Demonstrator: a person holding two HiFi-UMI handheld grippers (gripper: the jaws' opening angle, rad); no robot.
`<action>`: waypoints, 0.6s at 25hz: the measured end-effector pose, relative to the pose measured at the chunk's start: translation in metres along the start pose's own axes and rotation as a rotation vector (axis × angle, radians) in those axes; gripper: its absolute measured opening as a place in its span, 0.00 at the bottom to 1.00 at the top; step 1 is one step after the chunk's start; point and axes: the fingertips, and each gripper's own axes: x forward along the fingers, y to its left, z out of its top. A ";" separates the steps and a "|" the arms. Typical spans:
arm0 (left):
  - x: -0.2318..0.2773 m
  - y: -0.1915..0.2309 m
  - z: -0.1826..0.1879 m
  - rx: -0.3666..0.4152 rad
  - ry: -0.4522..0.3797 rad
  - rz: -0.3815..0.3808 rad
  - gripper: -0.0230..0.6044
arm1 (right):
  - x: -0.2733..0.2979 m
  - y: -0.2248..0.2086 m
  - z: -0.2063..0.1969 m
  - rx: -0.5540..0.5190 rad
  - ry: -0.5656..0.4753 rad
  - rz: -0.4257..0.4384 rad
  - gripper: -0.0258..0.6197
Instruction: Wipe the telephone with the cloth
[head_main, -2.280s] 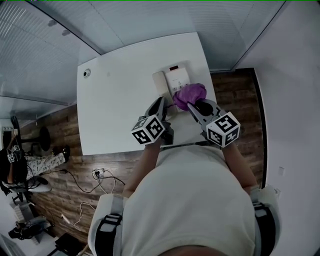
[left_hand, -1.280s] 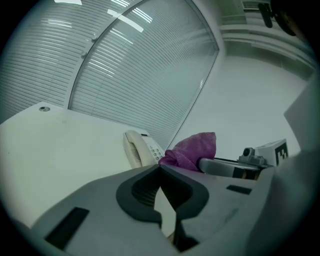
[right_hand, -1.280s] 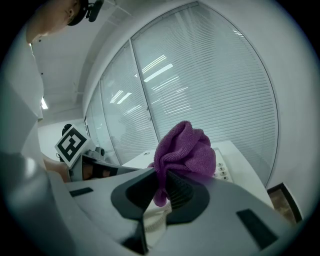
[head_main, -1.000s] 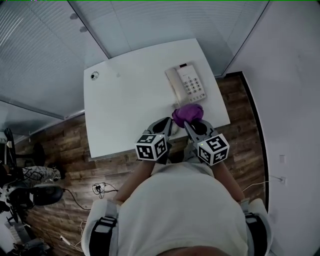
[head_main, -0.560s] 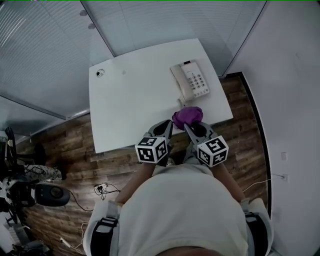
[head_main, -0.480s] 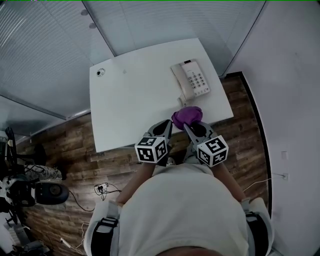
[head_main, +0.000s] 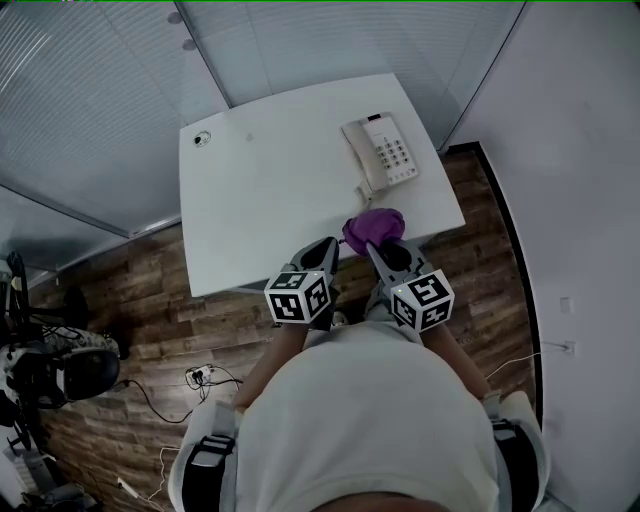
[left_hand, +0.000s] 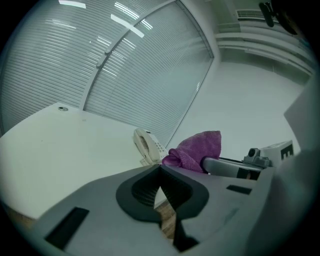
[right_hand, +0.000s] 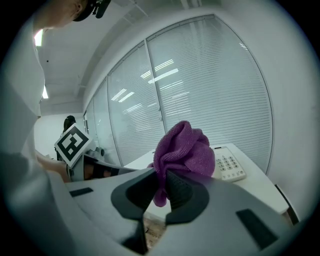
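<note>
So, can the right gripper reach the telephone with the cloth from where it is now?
Probably yes, with a move forward. The right gripper is shut on the cloth at the near edge of the table, apart from the telephone. Only bare surface lies between them.

On my right gripper (right_hand: 161, 189) cam the jaws are clamped on the purple cloth (right_hand: 182, 147). They're pinching a fold near its bottom, so most of it bunches up above them and a little tail hangs below. Behind it, off to the right, the telephone (right_hand: 227, 164) sits on the white table (right_hand: 262, 182), keypad facing up, clear of the cloth. Marker cube (right_hand: 72, 142) at left, window blinds (right_hand: 210, 75) across the back.
</note>
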 end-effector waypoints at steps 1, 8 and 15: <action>0.000 0.000 0.000 -0.003 -0.002 -0.001 0.07 | -0.001 0.000 0.000 0.002 -0.003 -0.003 0.11; -0.002 -0.002 -0.001 -0.008 -0.007 -0.001 0.07 | -0.007 -0.002 0.001 0.017 -0.020 -0.016 0.11; -0.002 -0.007 -0.007 -0.006 0.004 -0.009 0.07 | -0.012 -0.001 -0.006 0.028 -0.014 -0.010 0.11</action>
